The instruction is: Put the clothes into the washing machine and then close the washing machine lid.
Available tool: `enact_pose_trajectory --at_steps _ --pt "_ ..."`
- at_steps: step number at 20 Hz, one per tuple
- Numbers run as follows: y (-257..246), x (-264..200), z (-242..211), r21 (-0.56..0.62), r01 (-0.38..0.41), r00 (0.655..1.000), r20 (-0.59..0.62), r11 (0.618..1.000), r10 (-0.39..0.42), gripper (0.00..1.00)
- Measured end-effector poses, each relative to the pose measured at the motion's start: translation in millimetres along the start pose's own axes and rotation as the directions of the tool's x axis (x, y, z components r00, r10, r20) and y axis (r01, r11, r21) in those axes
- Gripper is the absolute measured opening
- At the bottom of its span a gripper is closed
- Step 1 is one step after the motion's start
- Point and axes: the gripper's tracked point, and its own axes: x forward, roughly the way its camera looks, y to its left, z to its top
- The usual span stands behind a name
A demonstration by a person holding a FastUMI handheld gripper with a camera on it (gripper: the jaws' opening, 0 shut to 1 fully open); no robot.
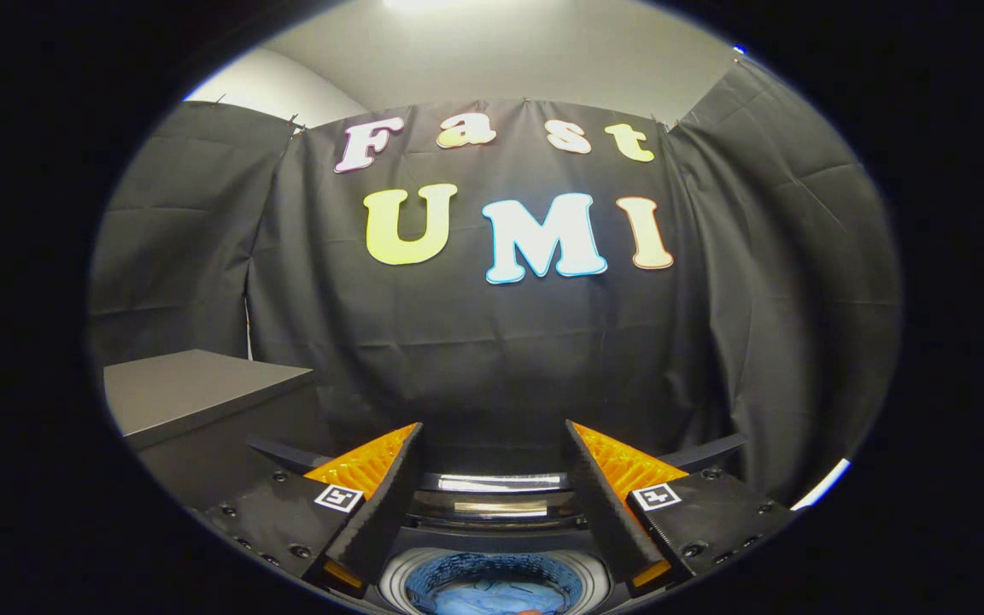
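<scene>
While hand-held gripper (492, 436) gapes, washing machine (496, 581) below; clothes (492, 596) inside

Glossy lid edge (492, 483) behind the washing machine drum (496, 572). Soft blue cloth (492, 595) inside that drum; matt grey cabinet (193, 393) beside it.

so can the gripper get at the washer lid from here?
Probably yes. The gripper has its jaws open and empty, the raised lid sits just beyond them, nothing between. The drum below holds blue clothes.
</scene>
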Motion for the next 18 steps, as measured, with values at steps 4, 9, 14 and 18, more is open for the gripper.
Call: enact_pose_trajectory --at_steps 4,9,14,18 --pt "1 -13 -8 0.011 -0.005 1.0 -0.008 1.0 0.005 0.98" --pt "1 -35 -28 0.016 -0.007 0.999 -0.046 1.0 0.008 0.98" --pt "5 -54 -49 0.031 -0.002 0.997 -0.072 1.0 0.004 0.98" --pt "10 -70 -42 0.032 -0.001 0.998 -0.069 0.999 0.003 0.98"
